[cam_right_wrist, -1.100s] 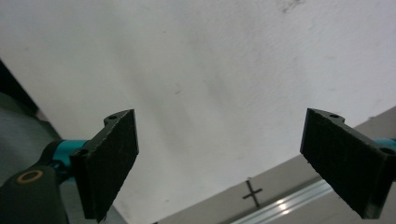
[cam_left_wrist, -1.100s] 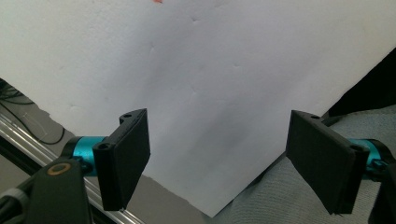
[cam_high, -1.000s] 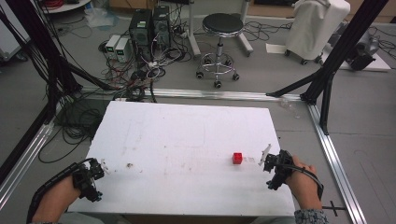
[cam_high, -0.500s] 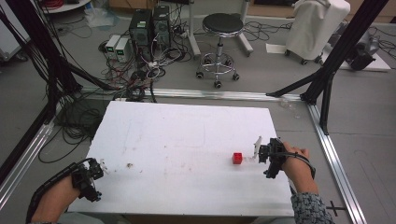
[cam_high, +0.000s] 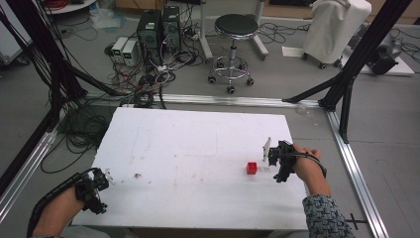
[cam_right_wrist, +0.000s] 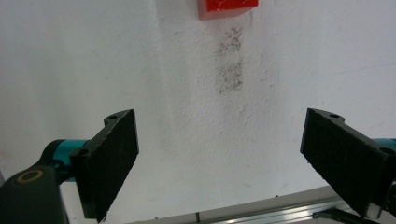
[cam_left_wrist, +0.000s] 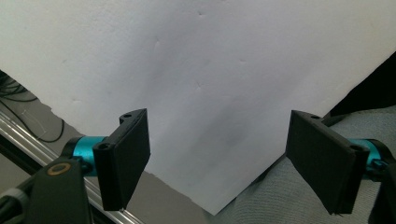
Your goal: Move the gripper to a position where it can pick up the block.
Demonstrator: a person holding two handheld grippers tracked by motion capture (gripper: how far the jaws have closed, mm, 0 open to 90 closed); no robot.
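White table [cam_high: 198, 148], no legible writing. Red cube [cam_high: 252, 168] right of centre. Right gripper [cam_high: 275, 157] just right of cube, jaws spread, empty. Left gripper [cam_high: 99, 181] well left of cube, jaws spread, empty.

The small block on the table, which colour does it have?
The block is red, clearest in the right gripper view.

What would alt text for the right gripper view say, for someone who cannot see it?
Two black jaws of the right gripper stand wide apart over a white table, holding nothing. A red block lies ahead at the top edge, with a grey smudge just below it.
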